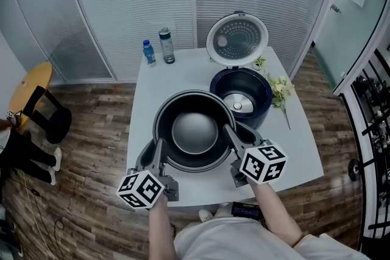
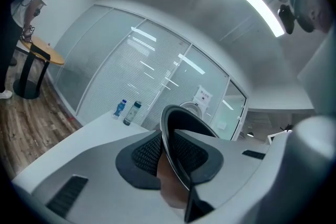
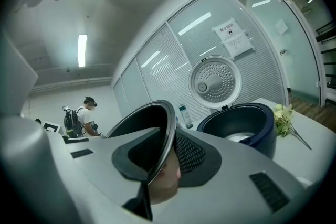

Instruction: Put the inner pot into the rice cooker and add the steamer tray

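The dark inner pot (image 1: 194,131) hangs above the white table (image 1: 183,76), held by its rim from both sides. My left gripper (image 1: 159,152) is shut on the pot's left rim (image 2: 176,152). My right gripper (image 1: 230,134) is shut on the pot's right rim (image 3: 160,147). The navy rice cooker (image 1: 242,92) stands just behind and to the right of the pot, its round lid (image 1: 237,39) raised and its bowl (image 3: 244,123) empty. No steamer tray is in view.
Two bottles (image 1: 158,49) stand at the table's back left. A bunch of flowers (image 1: 277,89) lies right of the cooker. A round yellow stool (image 1: 30,91) stands on the wood floor to the left. A person (image 3: 84,115) stands far off.
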Motion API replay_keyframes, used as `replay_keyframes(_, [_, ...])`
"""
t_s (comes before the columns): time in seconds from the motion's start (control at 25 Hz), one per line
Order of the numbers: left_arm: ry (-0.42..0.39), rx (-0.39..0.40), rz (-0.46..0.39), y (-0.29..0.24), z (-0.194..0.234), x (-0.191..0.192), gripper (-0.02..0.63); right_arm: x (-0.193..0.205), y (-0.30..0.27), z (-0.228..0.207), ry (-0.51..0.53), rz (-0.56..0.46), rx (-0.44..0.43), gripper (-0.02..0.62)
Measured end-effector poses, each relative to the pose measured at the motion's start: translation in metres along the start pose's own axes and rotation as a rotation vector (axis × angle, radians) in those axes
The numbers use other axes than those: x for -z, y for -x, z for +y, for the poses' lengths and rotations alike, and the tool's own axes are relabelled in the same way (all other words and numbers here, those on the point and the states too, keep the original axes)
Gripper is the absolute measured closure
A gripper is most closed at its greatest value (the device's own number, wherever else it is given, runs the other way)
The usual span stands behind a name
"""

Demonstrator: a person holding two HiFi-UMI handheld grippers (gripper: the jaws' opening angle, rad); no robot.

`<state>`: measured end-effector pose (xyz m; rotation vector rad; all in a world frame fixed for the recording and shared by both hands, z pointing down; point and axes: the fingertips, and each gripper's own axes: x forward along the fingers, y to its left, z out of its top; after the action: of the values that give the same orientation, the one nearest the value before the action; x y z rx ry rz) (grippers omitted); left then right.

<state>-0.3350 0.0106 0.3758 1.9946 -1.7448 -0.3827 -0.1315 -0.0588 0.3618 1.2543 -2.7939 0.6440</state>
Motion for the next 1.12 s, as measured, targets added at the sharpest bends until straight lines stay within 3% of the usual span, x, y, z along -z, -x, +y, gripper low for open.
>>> replay_keyframes(0.4, [-0.029, 0.093, -0.015, -0.028, -0.034, -0.023, 0.532, -0.040, 0.018, -0.013, 0.018, -0.081, 0.044, 0.499])
replay_keyframes(1.12, [-0.060, 0.207, 0.012, -0.123, -0.094, -0.025, 0.532, -0.091, 0.023, -0.094, -0.003, -0.160, 0.124, 0.499])
